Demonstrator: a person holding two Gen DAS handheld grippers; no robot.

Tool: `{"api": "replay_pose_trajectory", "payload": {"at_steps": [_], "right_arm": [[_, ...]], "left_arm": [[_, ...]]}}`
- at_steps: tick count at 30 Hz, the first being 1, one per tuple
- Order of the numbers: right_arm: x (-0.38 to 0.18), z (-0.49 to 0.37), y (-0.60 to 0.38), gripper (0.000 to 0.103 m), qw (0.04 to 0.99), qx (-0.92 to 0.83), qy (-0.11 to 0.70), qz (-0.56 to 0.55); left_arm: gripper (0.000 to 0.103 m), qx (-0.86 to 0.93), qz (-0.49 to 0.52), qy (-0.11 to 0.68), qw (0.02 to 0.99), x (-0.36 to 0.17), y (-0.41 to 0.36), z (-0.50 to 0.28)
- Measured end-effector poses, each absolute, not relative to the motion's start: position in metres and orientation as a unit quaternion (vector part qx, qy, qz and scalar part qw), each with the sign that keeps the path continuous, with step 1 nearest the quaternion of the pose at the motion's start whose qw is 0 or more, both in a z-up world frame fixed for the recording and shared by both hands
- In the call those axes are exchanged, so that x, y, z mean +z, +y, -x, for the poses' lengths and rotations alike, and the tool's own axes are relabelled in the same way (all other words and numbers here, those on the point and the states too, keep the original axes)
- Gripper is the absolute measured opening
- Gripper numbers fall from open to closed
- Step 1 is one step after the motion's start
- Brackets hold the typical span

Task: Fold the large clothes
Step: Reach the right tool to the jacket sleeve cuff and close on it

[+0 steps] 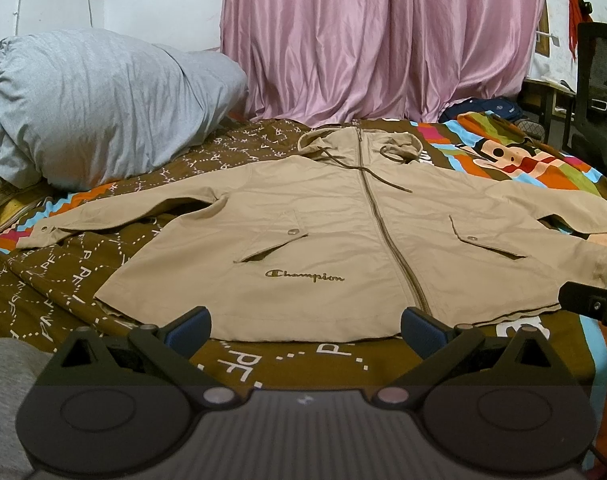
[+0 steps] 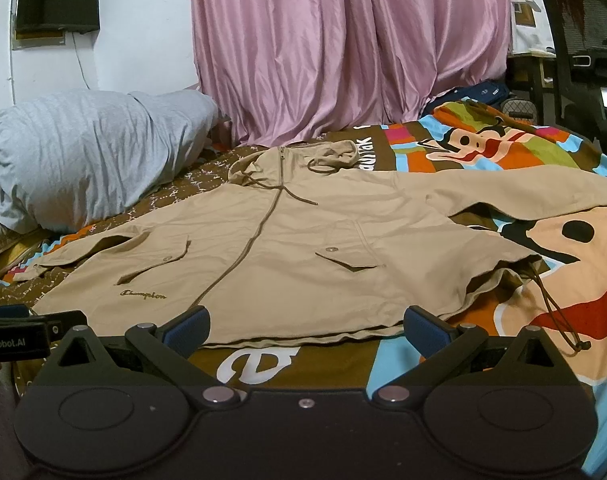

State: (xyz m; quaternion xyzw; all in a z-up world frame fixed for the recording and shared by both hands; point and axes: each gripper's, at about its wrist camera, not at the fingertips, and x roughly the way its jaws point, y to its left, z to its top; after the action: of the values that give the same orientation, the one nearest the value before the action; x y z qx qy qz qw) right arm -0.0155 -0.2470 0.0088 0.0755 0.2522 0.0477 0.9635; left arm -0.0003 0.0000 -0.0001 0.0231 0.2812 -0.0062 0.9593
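Jacket [image 1: 323, 236] in tan lies flat on the bed, front side up, with its zipper [image 1: 383, 220] done up all the way. Its bottom edge is just ahead of the left gripper [image 1: 305, 330], near the tips of the 2 blue pads [image 1: 187, 326]. That gripper is spread wide and holds nothing. The right gripper [image 2: 305, 330] is also spread wide with nothing between its pads [image 2: 425, 328], and the jacket's bottom edge lies just in front of it too.

The hood [image 1: 357, 144] is at the far end, away from both grippers, with 2 brown cords [image 1: 395, 178] trailing from it. Each sleeve [image 1: 115, 220] sticks out to a side. The word Champion [image 1: 305, 276] is stitched near the bottom, left of the zipper. There are 2 flap pockets [image 1: 479, 240], 1 on each side of the zipper. A cord [image 2: 559, 312] hangs off the bottom corner, ahead and to the right of the right gripper.

Under the jacket is a brown bedsheet [image 1: 43, 292] with white letters and a bright cartoon picture [image 2: 483, 144]. A grey bundle of bedding [image 1: 91, 100] sits far off to the left. Pink curtains [image 1: 383, 36] hang behind the bed. A black chair [image 2: 583, 40] stands far to the right.
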Motion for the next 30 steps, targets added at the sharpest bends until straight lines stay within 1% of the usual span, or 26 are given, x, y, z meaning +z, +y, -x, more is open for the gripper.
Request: {"api": "replay_pose_trajectory", "payload": {"at_steps": [8, 13, 15, 18, 22, 25, 30], "right_arm": [[0.004, 0.012, -0.260, 0.103, 0.969, 0.008, 0.234, -0.080], [0.023, 0.006, -0.292, 0.103, 0.977, -0.042, 0.198, -0.062], [0.032, -0.002, -0.320, 0.102, 0.976, -0.069, 0.195, -0.069], [0.043, -0.015, -0.375, 0.103, 0.969, -0.098, 0.198, -0.112], [0.052, -0.029, -0.465, 0.103, 0.946, -0.112, 0.238, -0.191], [0.053, -0.030, -0.514, 0.103, 0.932, -0.143, 0.234, -0.237], [0.043, -0.058, -0.576, 0.102, 0.921, -0.190, 0.226, -0.253]], "left_arm": [[0.102, -0.008, -0.025, 0.298, 0.954, -0.012, -0.006, -0.010], [0.102, -0.026, -0.029, 0.286, 0.957, 0.004, 0.003, -0.045], [0.102, -0.028, -0.033, 0.282, 0.958, 0.009, 0.003, -0.064], [0.102, -0.035, -0.034, 0.281, 0.958, 0.011, 0.002, -0.095], [0.102, -0.058, -0.010, 0.323, 0.945, 0.003, 0.003, -0.136], [0.102, -0.048, 0.007, 0.348, 0.936, -0.005, 0.007, -0.160], [0.102, -0.029, 0.010, 0.353, 0.935, -0.015, 0.004, -0.184]]}}
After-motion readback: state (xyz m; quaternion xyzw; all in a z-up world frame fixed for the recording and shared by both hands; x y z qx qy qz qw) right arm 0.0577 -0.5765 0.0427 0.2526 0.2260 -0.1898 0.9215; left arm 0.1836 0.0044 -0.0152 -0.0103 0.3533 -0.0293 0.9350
